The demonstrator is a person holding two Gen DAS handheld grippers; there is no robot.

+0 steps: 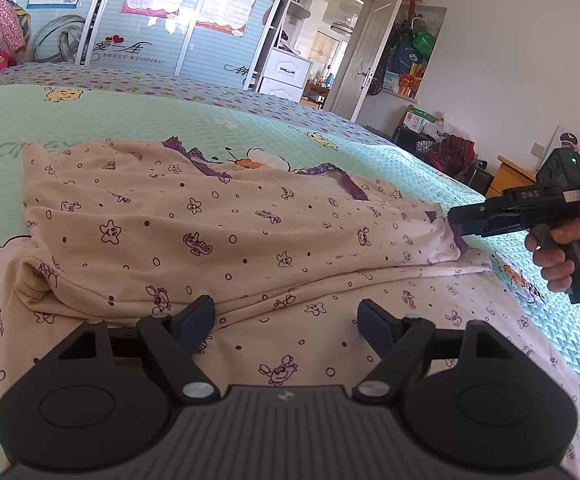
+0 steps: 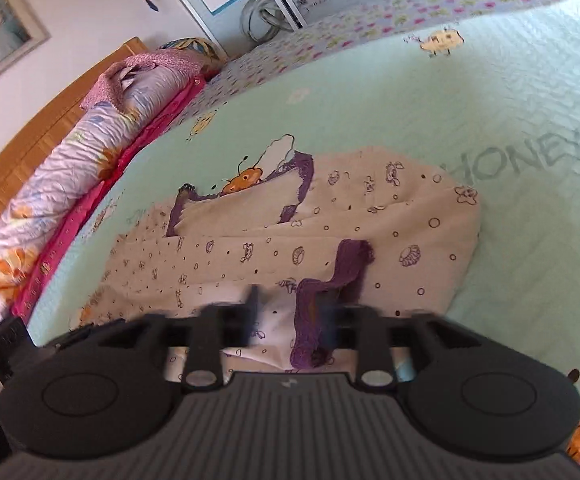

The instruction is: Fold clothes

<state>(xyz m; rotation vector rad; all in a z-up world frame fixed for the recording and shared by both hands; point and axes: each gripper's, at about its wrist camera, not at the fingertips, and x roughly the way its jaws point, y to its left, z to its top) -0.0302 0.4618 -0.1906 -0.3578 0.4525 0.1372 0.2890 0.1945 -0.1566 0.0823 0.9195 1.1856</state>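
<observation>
Beige garment (image 1: 217, 232): left claw (image 1: 287, 320) wide, empty; only left view shows right claw (image 1: 456, 224) at its purple hem, grip unclear.

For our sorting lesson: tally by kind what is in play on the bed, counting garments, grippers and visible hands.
Garment, cream with purple trim: 1
Grippers, left gripper and right gripper: 2
Hand on the right gripper's handle: 1
Total: 4
</observation>
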